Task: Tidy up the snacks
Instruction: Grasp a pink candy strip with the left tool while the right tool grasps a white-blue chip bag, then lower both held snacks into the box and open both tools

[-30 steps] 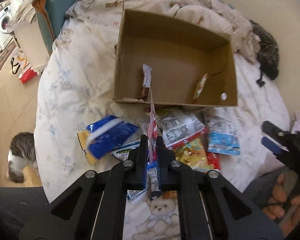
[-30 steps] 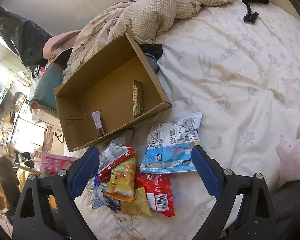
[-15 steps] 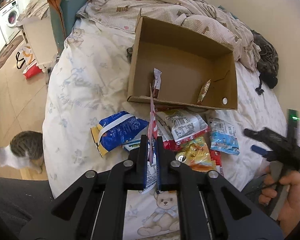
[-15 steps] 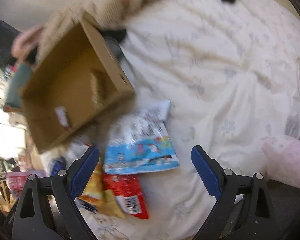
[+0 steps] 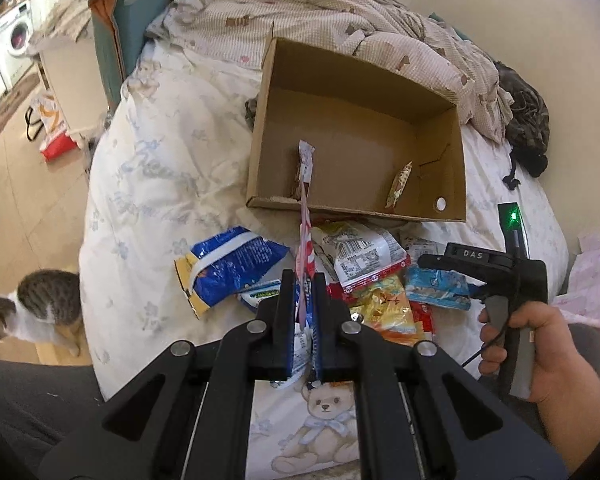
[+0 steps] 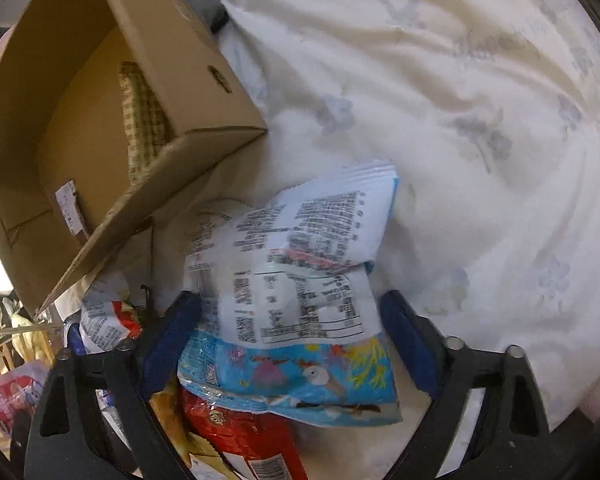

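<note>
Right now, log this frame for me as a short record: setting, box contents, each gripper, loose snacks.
setting: bed with cardboard box
box contents: two small packets, one left, one right
left gripper: shut on a thin pink packet, held upright
right gripper: closing, light-blue bag between fingers, not yet pressed
loose snacks: blue bag, yellow bag, red bag in front of box
other: cat on floor
</note>
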